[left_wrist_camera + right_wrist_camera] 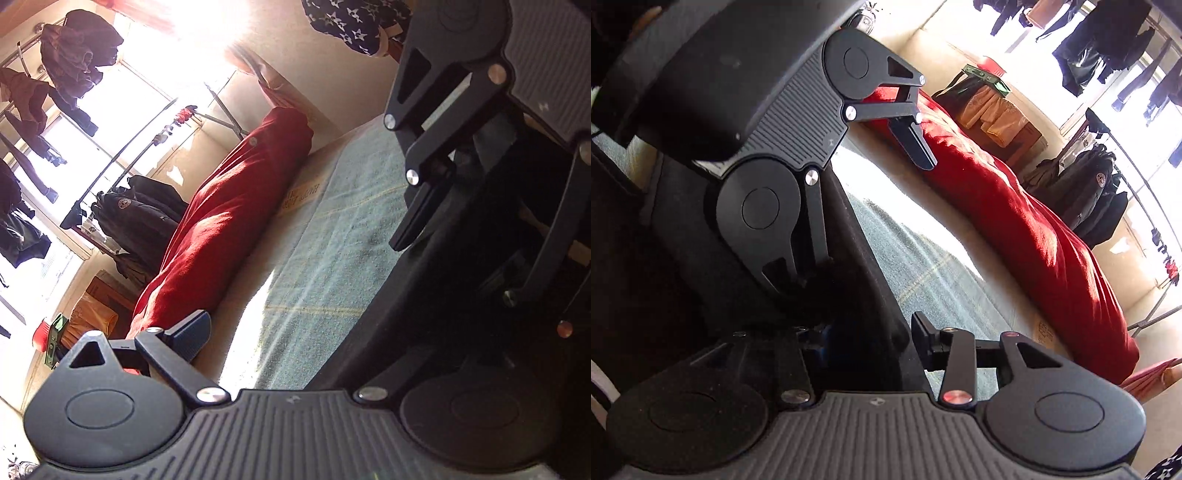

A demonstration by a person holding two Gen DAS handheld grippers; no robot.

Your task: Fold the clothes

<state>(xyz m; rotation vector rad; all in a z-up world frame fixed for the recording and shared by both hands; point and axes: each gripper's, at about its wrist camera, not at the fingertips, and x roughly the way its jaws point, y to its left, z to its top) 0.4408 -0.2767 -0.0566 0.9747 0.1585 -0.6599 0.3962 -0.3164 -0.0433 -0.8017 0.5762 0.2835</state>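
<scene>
A black garment [388, 332] lies on the bed's blue-green checked sheet [332, 221], and both grippers meet at its edge. My left gripper [291, 332] is open wide: its left finger [192, 332] is over the bare sheet and its other finger is lost in the dark cloth. In the right wrist view the left gripper [860, 218] comes in from the upper left, fingers far apart. My right gripper [866, 332] is open, with the black garment [871, 280] between its fingers; one finger [921, 339] shows and the other is in shadow. The right gripper [461, 266] also shows in the left wrist view.
A rolled red quilt [229, 221] lies along the far side of the bed by the wall. Beyond it are a rack with dark jackets [147, 214], clothes hung at the bright window [70, 55], and an orange bag [993, 110]. A star-patterned cloth [347, 22] lies at the top.
</scene>
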